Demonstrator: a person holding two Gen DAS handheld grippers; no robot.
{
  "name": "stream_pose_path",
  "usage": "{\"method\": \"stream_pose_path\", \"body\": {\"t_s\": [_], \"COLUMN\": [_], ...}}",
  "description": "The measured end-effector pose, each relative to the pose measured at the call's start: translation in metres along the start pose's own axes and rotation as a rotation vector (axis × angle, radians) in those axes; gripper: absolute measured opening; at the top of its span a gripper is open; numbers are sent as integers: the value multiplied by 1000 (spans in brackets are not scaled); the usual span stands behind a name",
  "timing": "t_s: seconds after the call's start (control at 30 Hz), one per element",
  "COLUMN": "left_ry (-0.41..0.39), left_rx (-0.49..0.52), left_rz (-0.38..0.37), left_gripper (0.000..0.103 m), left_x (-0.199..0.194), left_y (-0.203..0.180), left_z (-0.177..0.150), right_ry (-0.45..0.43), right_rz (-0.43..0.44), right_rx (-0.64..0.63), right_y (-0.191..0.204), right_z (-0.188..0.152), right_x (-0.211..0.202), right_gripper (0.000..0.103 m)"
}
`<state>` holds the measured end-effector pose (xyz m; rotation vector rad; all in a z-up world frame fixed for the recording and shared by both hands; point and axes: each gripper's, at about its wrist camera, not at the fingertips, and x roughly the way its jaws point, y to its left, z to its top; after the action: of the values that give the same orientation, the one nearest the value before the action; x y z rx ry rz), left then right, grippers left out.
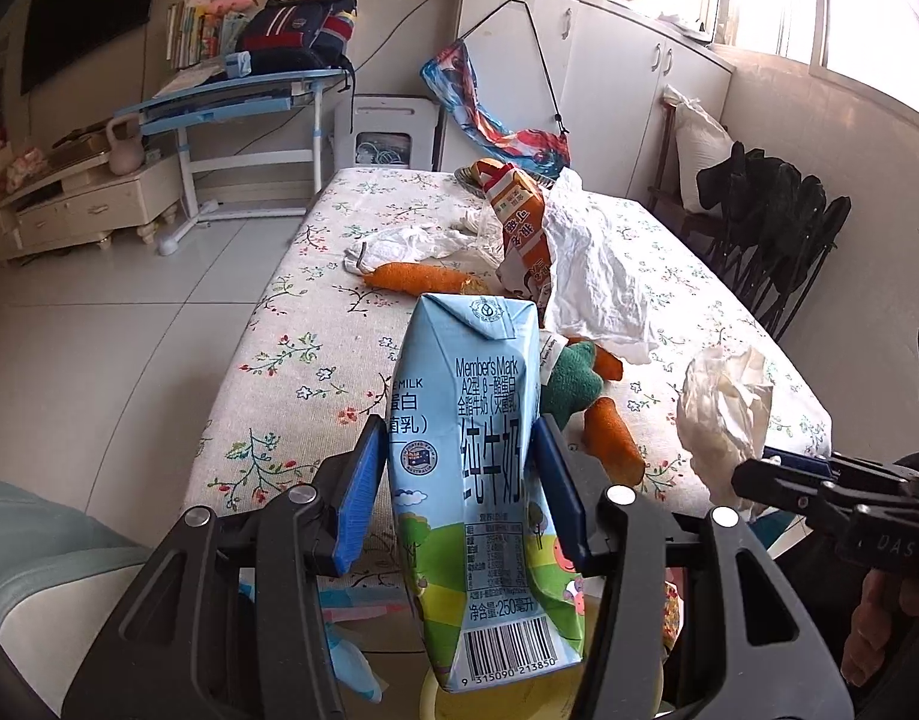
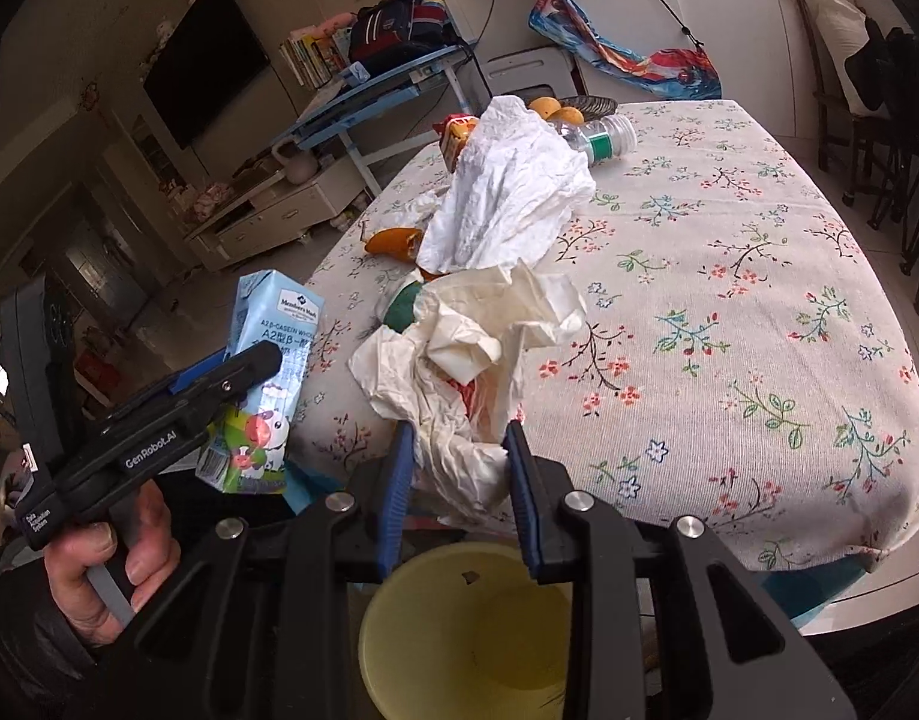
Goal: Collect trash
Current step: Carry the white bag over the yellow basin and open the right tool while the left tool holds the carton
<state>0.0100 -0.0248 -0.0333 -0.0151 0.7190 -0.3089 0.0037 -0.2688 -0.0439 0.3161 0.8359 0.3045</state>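
Both cameras are sitting on the tongs and looking forward and downward along the fingers, from the near edge of the desk (image 1: 267, 324). The left view is facing along the desk toward the white cabinets (image 1: 609, 60) and the window, very close to the milk carton (image 1: 477, 450). The right view is looking across the desk top toward the television (image 2: 201, 60). Both views are sharing the flowered desk, the carton, the crumpled paper (image 2: 459, 348) and the yellow bin (image 2: 459, 630) below.

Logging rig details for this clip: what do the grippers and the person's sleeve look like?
Both grippers, left gripper and right gripper, have black frames, silver bolts and blue pads. The left one's body bears white "GenRobot.AI" lettering. The sleeve is dark.
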Motion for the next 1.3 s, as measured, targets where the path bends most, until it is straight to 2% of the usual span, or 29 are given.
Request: {"method": "stream_pose_path", "body": {"t_s": [0.17, 0.4, 0.57, 0.73, 0.87, 0.97, 1.1, 1.3], "left_ry": [-9, -19, -20, -20, -19, -15, -4, 23], "left_rx": [-11, 2, 6, 6, 11, 19, 31, 48], "left_rz": [-8, -14, -17, -15, -15, -15, -16, -24], "left_gripper": [48, 48, 48, 48, 48, 48, 48, 48], "left_x": [-8, -21, -29, -27, -31, -34, -39, -42], "left_y": [0, -3, -6, -6, -8, -12, -18, -26], "left_z": [-5, -15, -21, -20, -24, -30, -39, -49], "right_ry": [39, 151, 241, 301, 334, 325, 270, 90], "right_rz": [10, 40, 34, 15, -10, -20, -37, -57], "right_rx": [-33, -102, -151, -165, -164, -164, -136, -55], "right_y": [10, 27, 40, 39, 36, 35, 30, 17], "right_z": [-13, -38, -56, -61, -67, -68, -69, -55], "right_x": [0, 9, 22, 35, 43, 41, 29, 1], "right_gripper": [31, 32, 32, 33, 45, 46, 46, 58]}}
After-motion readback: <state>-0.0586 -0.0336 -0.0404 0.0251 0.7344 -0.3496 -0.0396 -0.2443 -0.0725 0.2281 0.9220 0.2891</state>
